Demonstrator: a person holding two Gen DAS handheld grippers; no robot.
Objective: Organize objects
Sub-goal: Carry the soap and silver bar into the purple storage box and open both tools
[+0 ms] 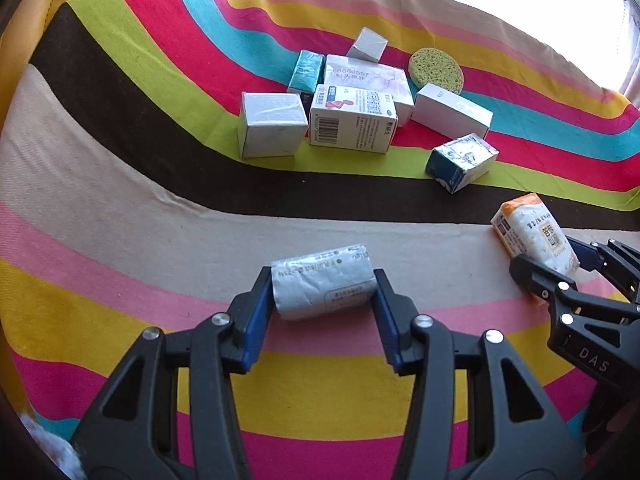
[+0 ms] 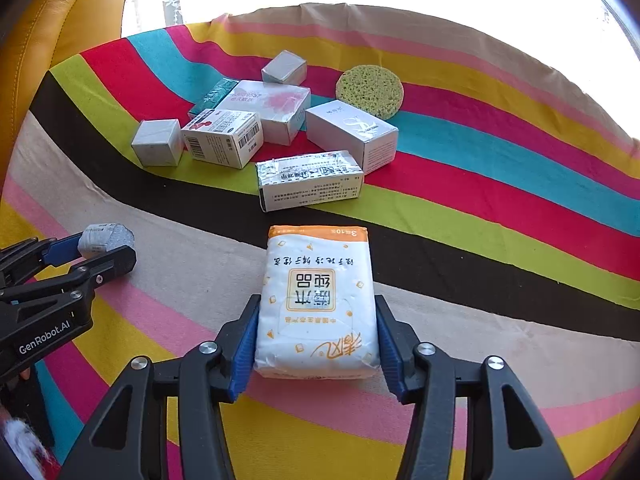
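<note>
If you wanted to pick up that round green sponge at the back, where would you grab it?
I'd grip the green sponge across its thin rim, coming straight down from above on its far, right side. It lies flat on the striped cloth, so only the edge offers two opposite faces. The white box crowds its near side, so that approach looks tighter.

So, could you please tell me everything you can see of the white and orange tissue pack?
The white and orange soft plastic tissue pack is a plump rectangular packet with an orange band at its far end, orange printed characters and small square motifs. It lies flat on the striped cloth, lengthwise away from the camera. The right gripper clamps its near end, one blue pad against each long side. Nothing else touches it.
</note>
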